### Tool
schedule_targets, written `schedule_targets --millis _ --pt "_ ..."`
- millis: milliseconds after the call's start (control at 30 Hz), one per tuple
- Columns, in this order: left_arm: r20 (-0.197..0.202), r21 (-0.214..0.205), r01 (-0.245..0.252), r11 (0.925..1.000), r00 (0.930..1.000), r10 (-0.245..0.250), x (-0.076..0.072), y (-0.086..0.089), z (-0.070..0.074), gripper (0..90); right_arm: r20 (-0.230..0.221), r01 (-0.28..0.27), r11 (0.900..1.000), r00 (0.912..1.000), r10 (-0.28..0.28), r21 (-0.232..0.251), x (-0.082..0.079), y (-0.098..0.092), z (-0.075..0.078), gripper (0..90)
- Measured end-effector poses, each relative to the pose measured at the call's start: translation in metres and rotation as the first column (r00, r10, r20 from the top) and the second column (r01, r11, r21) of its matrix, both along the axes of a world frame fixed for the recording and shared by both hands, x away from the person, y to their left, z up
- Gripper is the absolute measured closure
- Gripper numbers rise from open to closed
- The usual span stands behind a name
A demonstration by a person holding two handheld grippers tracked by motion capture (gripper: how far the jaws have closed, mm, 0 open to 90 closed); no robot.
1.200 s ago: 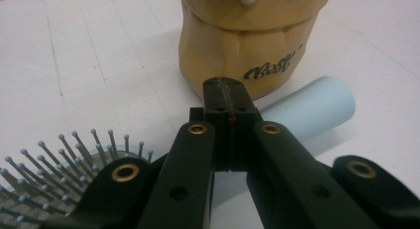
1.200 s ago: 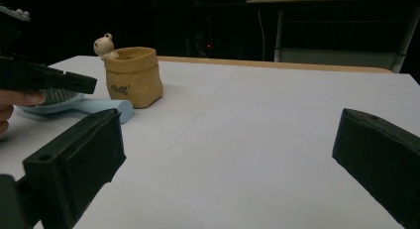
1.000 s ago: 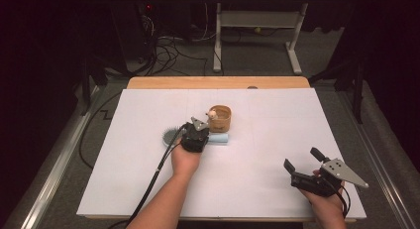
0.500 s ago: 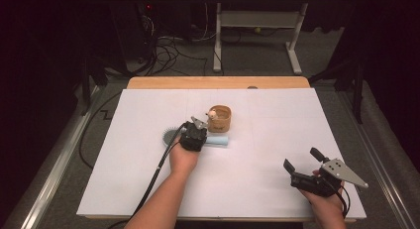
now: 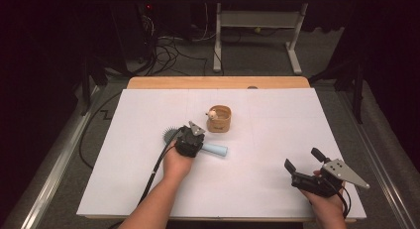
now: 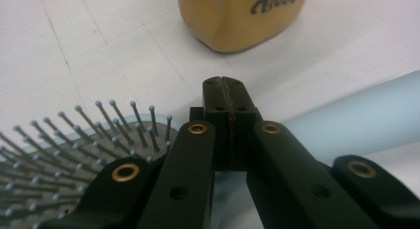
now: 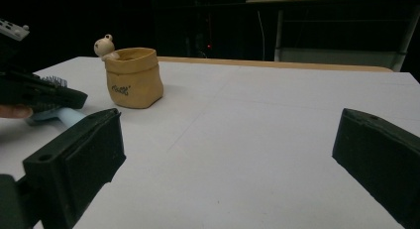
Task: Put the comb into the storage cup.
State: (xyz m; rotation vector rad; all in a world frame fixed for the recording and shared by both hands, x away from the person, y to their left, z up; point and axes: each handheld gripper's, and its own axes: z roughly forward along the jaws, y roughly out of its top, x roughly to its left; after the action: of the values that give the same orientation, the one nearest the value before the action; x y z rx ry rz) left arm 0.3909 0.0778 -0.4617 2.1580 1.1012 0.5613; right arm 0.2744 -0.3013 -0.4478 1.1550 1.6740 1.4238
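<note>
On the white bench [image 5: 148, 189], the pale-blue hairbrush [image 5: 216, 149] lies just under my left claw [image 6: 228, 90], its jaws pressed together above the brush's neck with nothing pinched. The bristle head sits at eight o'clock of the tips, the handle at three. I judge a downward push could skid the brush into the tan pot [image 5: 219, 119] at twelve. My right claw [image 5: 303, 163] rests spread, well apart.

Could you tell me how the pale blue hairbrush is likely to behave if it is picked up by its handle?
The hairbrush looks like rigid plastic, so it probably stays stiff. Its smooth, rounded handle may slip or twist between the jaws. The wide bristled head likely tips it downward.
</note>
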Motion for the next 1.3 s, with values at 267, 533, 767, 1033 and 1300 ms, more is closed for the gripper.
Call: schedule_targets --millis 267,533,767,1033,1300 --pt "-0.003 0.022 0.072 0.9972 0.9974 -0.072 -0.017 0.011 0.006 90.0 -0.003 0.002 1.0000 1.0000 -0.002 -0.002 0.000 0.000 0.000 0.3" --pt "-0.006 0.069 0.129 0.9892 0.9916 -0.129 -0.028 0.019 0.013 90.0 -0.004 0.005 1.0000 1.0000 -0.005 0.000 -0.001 0.000 0.000 0.3" --pt "-0.009 0.039 0.138 0.9896 0.9904 -0.138 -0.030 0.020 0.013 90.0 -0.005 0.002 1.0000 1.0000 -0.002 -0.003 0.000 0.001 0.000 0.3" --pt "-0.023 0.057 0.144 0.9879 0.9894 -0.143 -0.020 -0.004 0.009 90.0 -0.004 0.003 1.0000 1.0000 -0.003 0.001 0.000 0.000 0.000 0.3" --pt "-0.058 0.066 0.188 0.9800 0.9812 -0.184 -0.022 -0.011 0.008 90.0 -0.002 0.003 1.0000 1.0000 -0.003 0.002 0.000 -0.001 0.000 0.3"
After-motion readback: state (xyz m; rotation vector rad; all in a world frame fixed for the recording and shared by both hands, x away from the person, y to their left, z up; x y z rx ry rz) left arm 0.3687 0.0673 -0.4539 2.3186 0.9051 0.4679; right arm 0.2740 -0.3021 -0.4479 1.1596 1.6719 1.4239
